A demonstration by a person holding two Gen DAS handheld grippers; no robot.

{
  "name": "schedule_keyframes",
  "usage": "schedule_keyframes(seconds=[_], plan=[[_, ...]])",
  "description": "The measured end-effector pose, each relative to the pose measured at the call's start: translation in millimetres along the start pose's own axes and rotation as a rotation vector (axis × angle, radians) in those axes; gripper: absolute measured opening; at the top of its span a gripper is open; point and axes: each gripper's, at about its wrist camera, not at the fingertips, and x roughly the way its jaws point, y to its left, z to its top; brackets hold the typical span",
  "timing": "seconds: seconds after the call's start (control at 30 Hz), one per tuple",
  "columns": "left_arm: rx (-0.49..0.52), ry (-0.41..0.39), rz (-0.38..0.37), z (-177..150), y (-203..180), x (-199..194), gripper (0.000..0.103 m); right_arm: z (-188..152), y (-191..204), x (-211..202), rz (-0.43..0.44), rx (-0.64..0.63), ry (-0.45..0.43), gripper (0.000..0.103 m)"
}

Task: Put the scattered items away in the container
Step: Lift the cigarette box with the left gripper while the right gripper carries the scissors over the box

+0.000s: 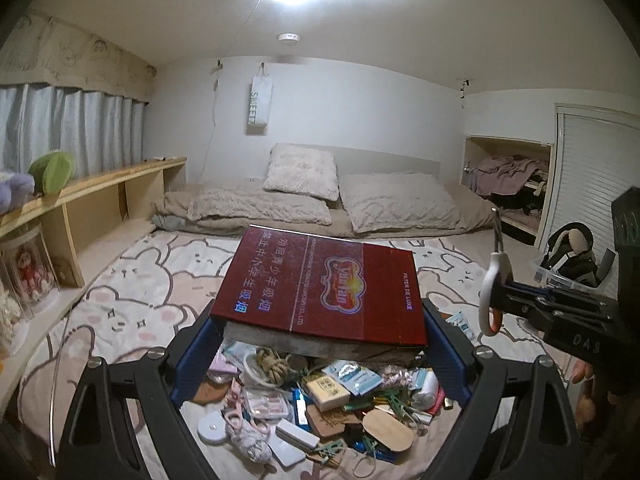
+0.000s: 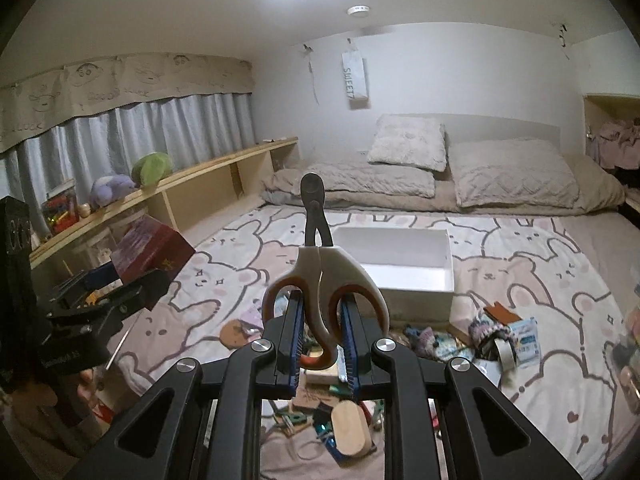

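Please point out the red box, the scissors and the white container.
red box (image 1: 320, 280): left wrist view, top face.
scissors (image 2: 320, 276): right wrist view, white handle.
white container (image 2: 412, 278): right wrist view, front wall.

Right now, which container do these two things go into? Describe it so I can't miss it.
On the bunny-print bedspread, look between the pillows and the heap of clutter. There sits the white box, open-topped, rectangular and empty inside. Unlike the red box held in the left gripper, it rests flat on the bed.

Left gripper (image 1: 320, 344) spread wide, clamping load; right gripper (image 2: 320, 344) nearly closed, clamping load; both angled slightly downward.
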Motion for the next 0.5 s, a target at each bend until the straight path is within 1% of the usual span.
schedule_keyframes(seconds=[0.13,0.33,0.43,0.5], plan=[[0.02,-0.03,-0.002,14.7,12.7,0.1,0.093,23.7,4.2,5.9,0.005,0.018,-0.026,0.018],[0.061,-0.052,0.028,35.1,40.4,5.3,0.093,59.7,6.9,24.6,-0.001,0.057,-0.067,0.018],[0.058,-0.045,0.041,44.6,54.7,11.2,0.093,74.7,9.5,38.3,0.01,0.067,-0.072,0.018],[0.05,-0.031,0.03,52.2,61.3,17.2,0.093,83.4,12.2,48.3,0.012,0.062,-0.07,0.018]])
